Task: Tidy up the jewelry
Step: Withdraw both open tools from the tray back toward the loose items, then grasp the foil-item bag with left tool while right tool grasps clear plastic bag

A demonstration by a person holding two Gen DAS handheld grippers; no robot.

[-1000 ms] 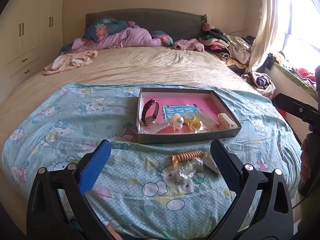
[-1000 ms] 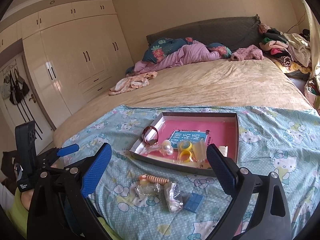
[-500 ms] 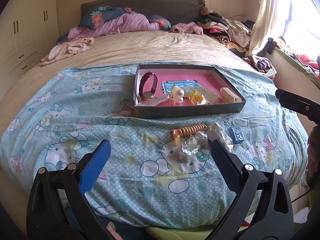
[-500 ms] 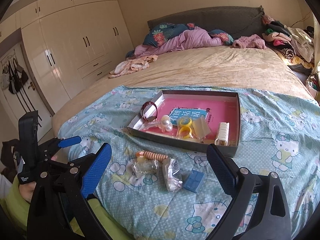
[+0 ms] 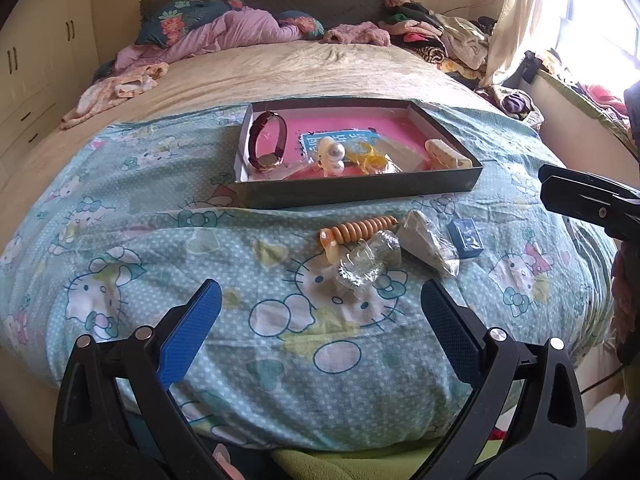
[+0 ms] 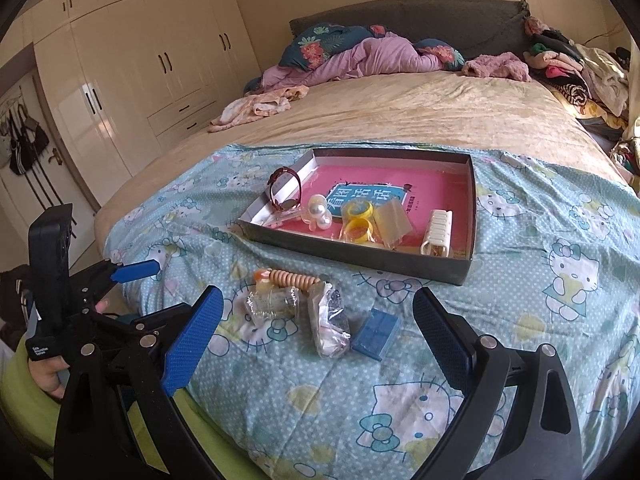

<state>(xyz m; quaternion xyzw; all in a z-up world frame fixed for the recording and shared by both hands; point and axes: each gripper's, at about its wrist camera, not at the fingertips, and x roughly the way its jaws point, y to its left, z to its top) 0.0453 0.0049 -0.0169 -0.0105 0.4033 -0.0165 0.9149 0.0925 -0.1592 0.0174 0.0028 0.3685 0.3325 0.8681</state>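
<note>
A dark shallow box with a pink floor rests on the patterned blanket. Inside lie a maroon watch, pearl pieces, yellow rings and a cream comb-like clip. In front of the box lie an orange beaded bracelet, a clear crinkled bag, a second small bag and a small blue box. My left gripper and right gripper hover open near the bed's front edge, holding nothing.
The bed carries a purple quilt and pillows at the head and piled clothes at the far right. Wardrobes stand at the left. A curtain and window are at the right. A hand holds the left gripper.
Both grippers have pulled back and tilted downward, so the box and loose items now sit higher and nearer in view. The blue box came into the left wrist view. Nothing was grasped.
</note>
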